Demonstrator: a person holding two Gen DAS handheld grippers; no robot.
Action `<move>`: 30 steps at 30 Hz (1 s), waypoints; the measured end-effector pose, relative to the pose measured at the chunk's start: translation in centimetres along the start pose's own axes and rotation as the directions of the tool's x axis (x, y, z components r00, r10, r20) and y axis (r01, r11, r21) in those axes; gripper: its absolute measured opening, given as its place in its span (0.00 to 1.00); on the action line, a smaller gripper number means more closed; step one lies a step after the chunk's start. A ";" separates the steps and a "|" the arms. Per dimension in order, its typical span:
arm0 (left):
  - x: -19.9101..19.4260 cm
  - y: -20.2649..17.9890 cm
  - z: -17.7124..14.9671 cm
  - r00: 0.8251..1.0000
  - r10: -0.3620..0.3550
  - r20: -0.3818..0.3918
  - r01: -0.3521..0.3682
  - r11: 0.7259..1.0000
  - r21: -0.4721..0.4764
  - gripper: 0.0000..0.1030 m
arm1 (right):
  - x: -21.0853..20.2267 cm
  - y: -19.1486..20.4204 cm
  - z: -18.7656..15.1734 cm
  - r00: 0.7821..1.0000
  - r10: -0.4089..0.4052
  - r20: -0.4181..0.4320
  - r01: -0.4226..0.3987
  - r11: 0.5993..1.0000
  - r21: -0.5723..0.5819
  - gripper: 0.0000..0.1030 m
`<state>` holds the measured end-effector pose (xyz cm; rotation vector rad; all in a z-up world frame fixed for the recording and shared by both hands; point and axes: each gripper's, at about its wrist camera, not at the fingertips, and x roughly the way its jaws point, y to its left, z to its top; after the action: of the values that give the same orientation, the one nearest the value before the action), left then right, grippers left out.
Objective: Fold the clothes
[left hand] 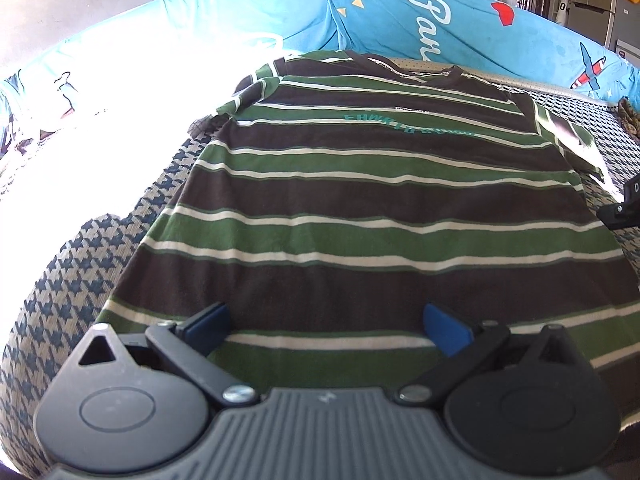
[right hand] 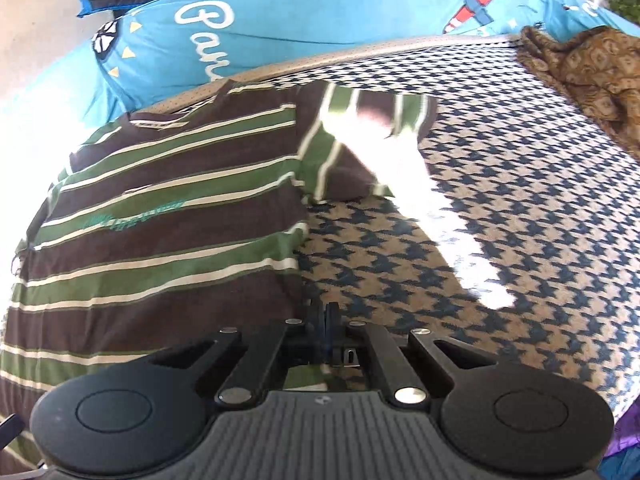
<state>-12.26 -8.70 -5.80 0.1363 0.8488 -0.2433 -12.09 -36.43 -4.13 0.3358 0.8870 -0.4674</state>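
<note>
The striped T-shirt lies spread flat, front up, on the houndstooth bed cover, collar toward the blue printed bedding at the far edge. The left gripper hovers over the hem with its 2 blue-padded fingers wide apart, holding nothing. The right gripper sits at the shirt's right side edge with fingers pressed together; green fabric shows just behind them, so it appears clamped on the T-shirt, though the contact itself is partly hidden. Judgement: the knit is light, soft and limp, will drape and crease, is not fragile; best held at hem corners, shoulder seams or the sleeve. A brown patterned cloth lies well apart. No containers are visible.
</note>
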 end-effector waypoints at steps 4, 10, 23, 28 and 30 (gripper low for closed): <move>-1.0 0.3 -1.2 1.000 0.000 0.007 0.000 1.000 0.008 1.00 | -0.3 -1.7 -0.2 1.000 0.004 -0.004 -0.004 0.998 0.066 0.01; -2.3 0.8 -2.8 1.000 -0.012 0.015 0.011 1.000 0.016 1.00 | -1.8 -2.4 -2.3 0.994 0.105 -0.020 -0.103 0.989 0.103 0.07; -4.3 2.8 -4.3 0.996 0.069 0.050 -0.066 0.996 -0.051 1.00 | -6.1 -2.1 -8.8 0.990 0.142 0.028 -0.143 0.989 0.047 0.27; -4.5 4.5 -4.0 0.992 0.115 0.054 -0.108 0.988 -0.110 1.00 | -7.4 -1.7 -11.0 0.994 0.100 0.046 -0.100 0.995 0.003 0.39; -4.6 5.3 -3.9 0.989 0.138 0.059 -0.129 0.982 -0.137 1.00 | -7.7 -1.6 -11.9 0.997 0.076 0.035 -0.076 0.997 -0.002 0.49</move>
<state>-16.62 -2.06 -4.73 0.0597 0.7816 -0.0649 -24.94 -30.30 -5.15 0.3587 0.8372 -0.4020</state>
